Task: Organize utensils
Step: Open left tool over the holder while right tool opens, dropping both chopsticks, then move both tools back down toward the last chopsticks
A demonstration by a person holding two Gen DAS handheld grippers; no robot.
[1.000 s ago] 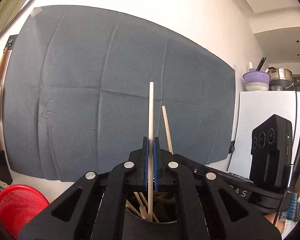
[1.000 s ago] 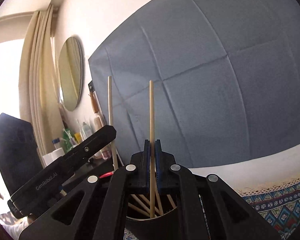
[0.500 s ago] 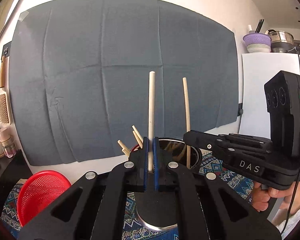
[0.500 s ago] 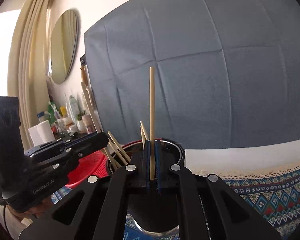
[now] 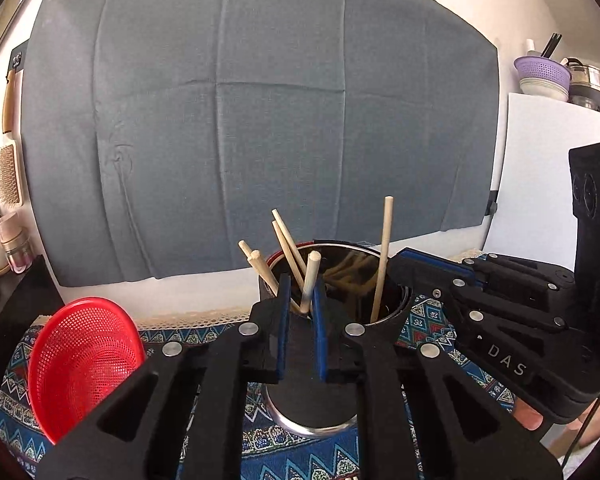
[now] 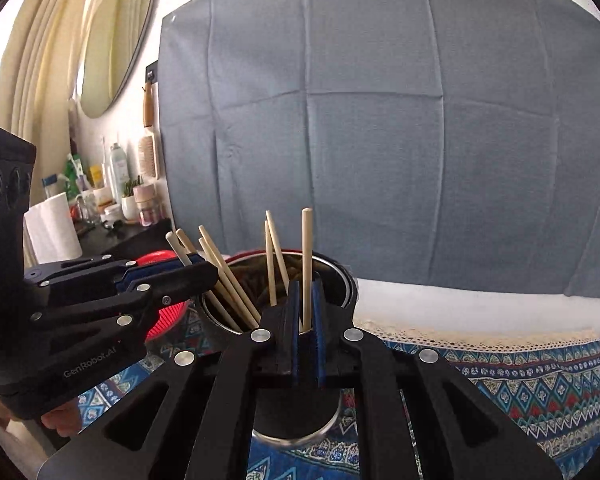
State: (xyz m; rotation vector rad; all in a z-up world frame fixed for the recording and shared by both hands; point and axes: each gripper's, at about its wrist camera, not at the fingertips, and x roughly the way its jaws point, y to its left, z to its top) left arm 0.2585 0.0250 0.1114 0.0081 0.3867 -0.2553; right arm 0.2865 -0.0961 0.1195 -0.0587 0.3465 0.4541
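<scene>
A steel utensil cup (image 5: pixel 396 304) (image 6: pixel 340 280) stands on the patterned cloth and holds several wooden chopsticks (image 5: pixel 290 248) (image 6: pixel 228 280). My left gripper (image 5: pixel 300 296) is open at the cup's near rim; a chopstick (image 5: pixel 311 276) leans loose between its blue pads, its lower end in the cup. My right gripper (image 6: pixel 305 304) is slightly open, and a chopstick (image 6: pixel 306 264) stands upright between its pads with its lower end in the cup. Each gripper shows in the other's view, the right one (image 5: pixel 480 304) and the left one (image 6: pixel 112 292).
A red mesh strainer (image 5: pixel 80 360) (image 6: pixel 164 312) lies left of the cup on the patterned tablecloth (image 6: pixel 520 384). A grey cloth (image 5: pixel 260 120) hangs on the wall behind. A shelf with bottles and a paper roll (image 6: pixel 52 228) is at the left.
Both grippers came down over the cup with their chopsticks and their jaws parted. The two chopsticks now stand in the cup, the left one tilted.
</scene>
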